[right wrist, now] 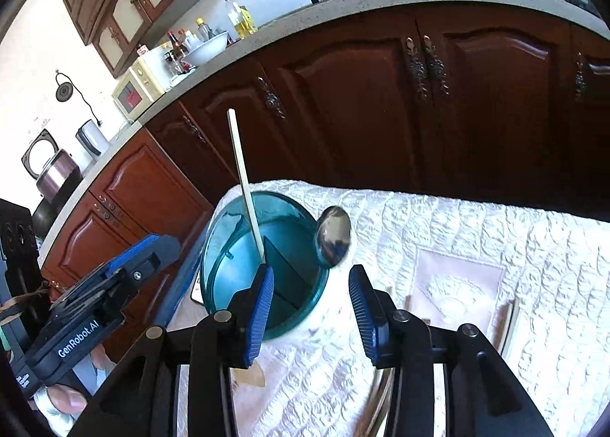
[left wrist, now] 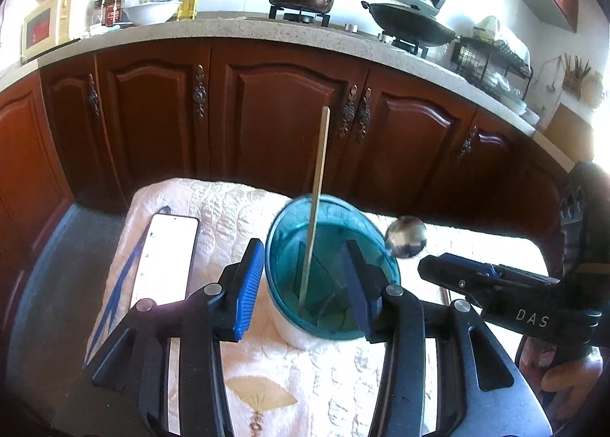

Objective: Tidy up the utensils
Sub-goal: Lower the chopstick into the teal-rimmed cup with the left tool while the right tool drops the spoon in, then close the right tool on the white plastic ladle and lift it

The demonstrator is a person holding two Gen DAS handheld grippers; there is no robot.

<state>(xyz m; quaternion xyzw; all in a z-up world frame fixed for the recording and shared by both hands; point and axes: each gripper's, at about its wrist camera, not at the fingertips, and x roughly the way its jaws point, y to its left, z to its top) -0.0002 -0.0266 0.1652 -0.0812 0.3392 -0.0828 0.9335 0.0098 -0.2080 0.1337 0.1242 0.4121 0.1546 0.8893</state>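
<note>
Small table under a white quilted cloth (left wrist: pixel 331 379), set in front of dark red-brown cabinet doors (left wrist: pixel 282 120).

Utensil holder (left wrist: pixel 331 269): round, translucent teal rim over a white body, divided inside by partitions. It stands upright on the cloth, near the far edge of the table.

Chopstick (left wrist: pixel 315 208): single pale stick, standing in the holder, lower end down in one compartment, top leaning slightly and rising well above the rim. In the right wrist view the same chopstick (right wrist: pixel 246 185) tilts toward the upper left.

Spoon (left wrist: pixel 406 236): metal bowl end sticking up at the holder's right rim; the handle is hidden, so whether it sits inside the holder or just beside it cannot be told. Seen also at (right wrist: pixel 333 236).

Left gripper (left wrist: pixel 301 284): jaws partly open, nothing clamped. The blue pads stand either side of the holder's near rim in the view, no contact visible; the chopstick shows in the gap but is free of both pads.

Right gripper (right wrist: pixel 310 307): jaws partly open, empty, over the cloth just right of the holder; spoon bowl beyond the gap, apart from the pads.

Phone (left wrist: pixel 167 257), screen lit white, lies flat on the cloth left of the holder
</note>
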